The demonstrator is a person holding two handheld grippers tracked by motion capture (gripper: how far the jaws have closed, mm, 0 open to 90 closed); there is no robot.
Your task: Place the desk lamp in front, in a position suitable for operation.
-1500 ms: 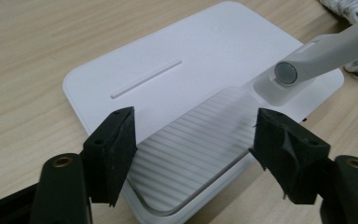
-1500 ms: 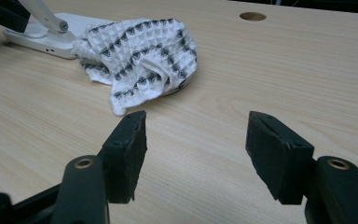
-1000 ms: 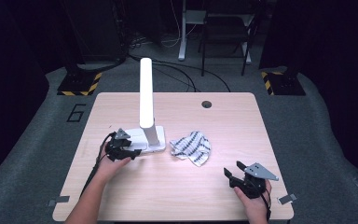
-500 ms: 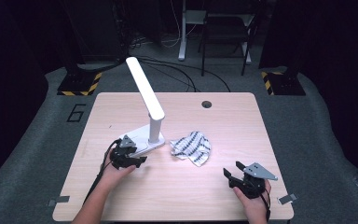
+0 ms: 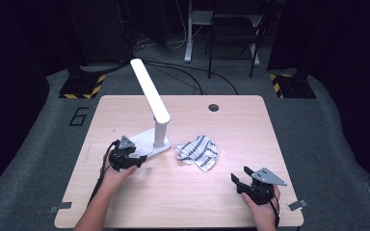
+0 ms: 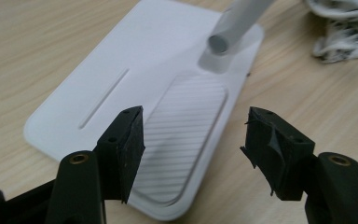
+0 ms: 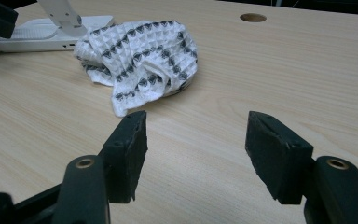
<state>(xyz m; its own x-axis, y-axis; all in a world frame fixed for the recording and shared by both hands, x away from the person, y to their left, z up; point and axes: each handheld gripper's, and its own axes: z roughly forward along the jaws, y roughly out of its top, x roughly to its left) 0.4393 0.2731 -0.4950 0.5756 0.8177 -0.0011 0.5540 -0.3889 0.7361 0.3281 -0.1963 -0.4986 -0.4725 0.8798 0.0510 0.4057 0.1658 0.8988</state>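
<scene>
On the pale wooden surface [image 5: 231, 125] I see the white desk lamp [image 5: 153, 115], its base just ahead of my left hand-held gripper [image 5: 136, 156], jaws wide apart, gripping nothing. My right hand-held gripper [image 5: 238, 182] rests open and empty near the crumpled patterned cloth [image 5: 198, 151].

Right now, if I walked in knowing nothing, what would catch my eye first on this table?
A white desk lamp stands left of centre, its arm tilted back, with the left hand-held gripper open over its flat base. Beside the base lies a crumpled black-and-white cloth, and the right hand-held gripper waits open near the front right corner.
</scene>
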